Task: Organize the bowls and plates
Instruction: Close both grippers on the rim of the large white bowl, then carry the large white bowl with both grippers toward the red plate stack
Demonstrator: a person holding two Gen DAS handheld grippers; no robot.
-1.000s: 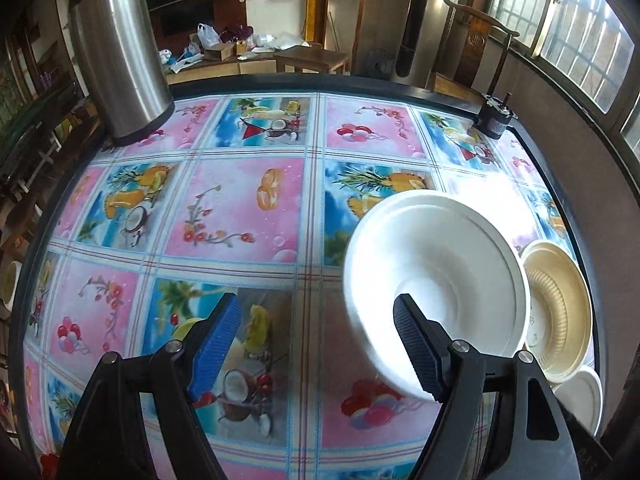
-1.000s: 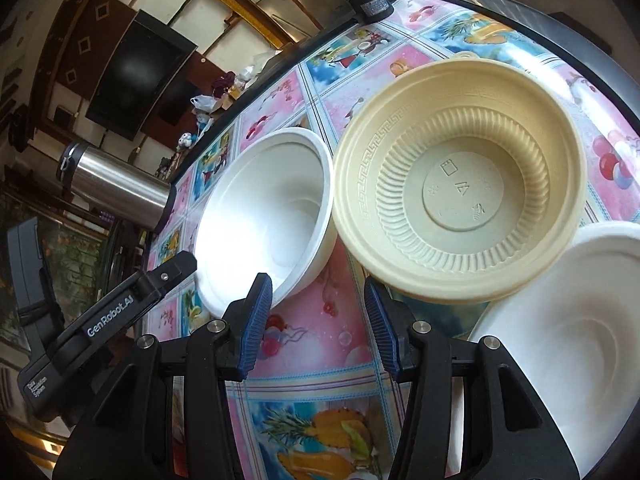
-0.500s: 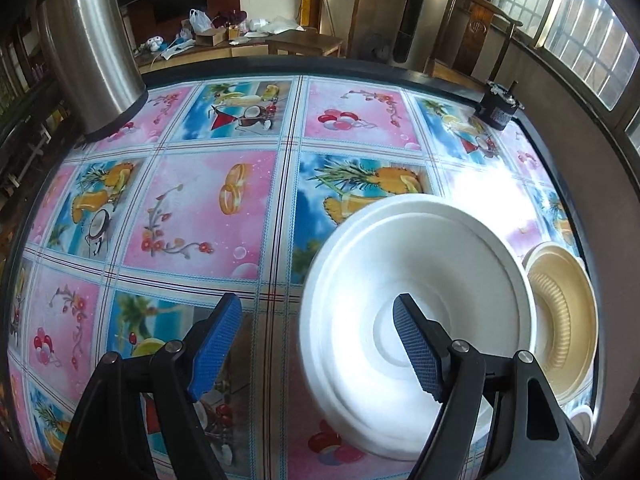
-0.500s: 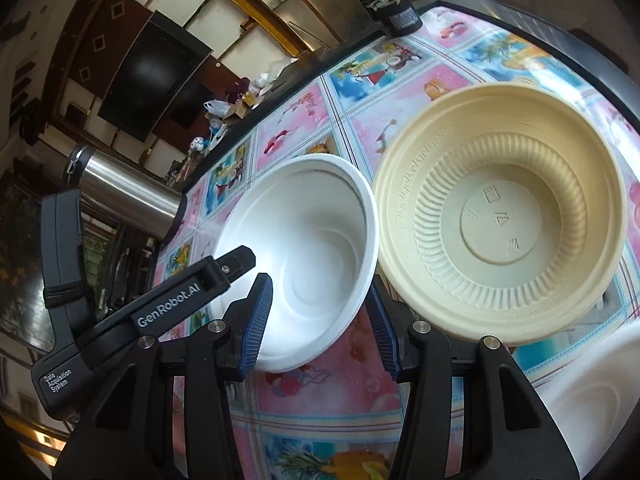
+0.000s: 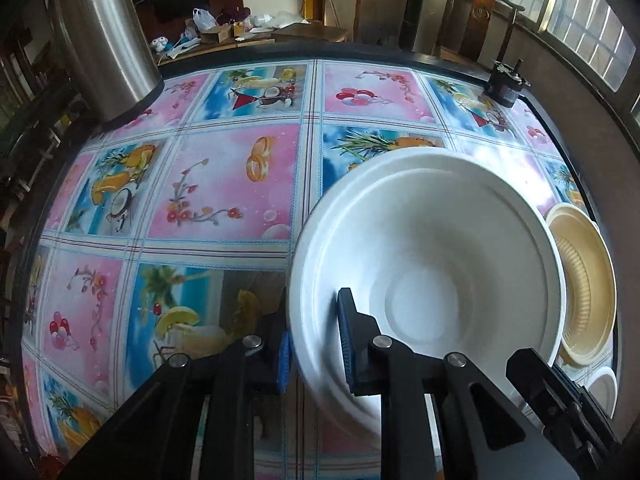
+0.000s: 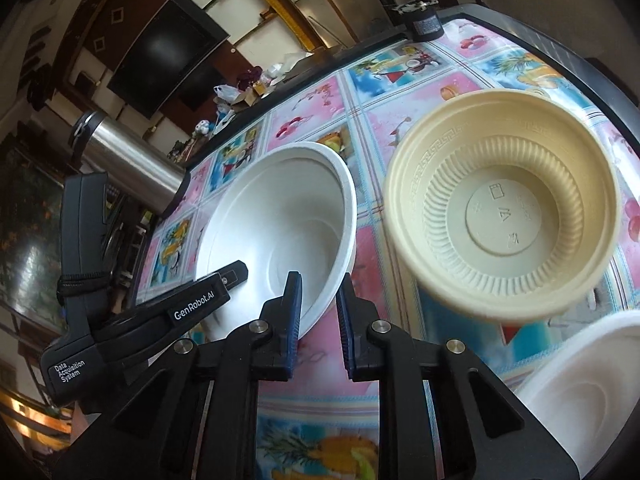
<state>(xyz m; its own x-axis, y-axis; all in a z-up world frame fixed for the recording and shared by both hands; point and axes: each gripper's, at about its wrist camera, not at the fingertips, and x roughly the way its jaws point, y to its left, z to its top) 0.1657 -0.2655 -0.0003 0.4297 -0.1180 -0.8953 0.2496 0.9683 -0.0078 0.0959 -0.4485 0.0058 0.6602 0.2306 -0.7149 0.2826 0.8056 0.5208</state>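
Both grippers are pinching the white foam bowl (image 5: 432, 264): left gripper (image 5: 314, 344) clamping its near rim, right gripper (image 6: 318, 316) clamping the opposite rim. Beige plastic bowl (image 6: 504, 220) and a second white bowl (image 6: 592, 392) are sitting apart on the tablecloth (image 5: 224, 184); stacking is barely starting.

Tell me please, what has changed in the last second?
Both claws closed on the white bowl: the left claw pinches its near rim, the right claw its opposite rim. The beige bowl, the steel flask and the tablecloth stayed put.
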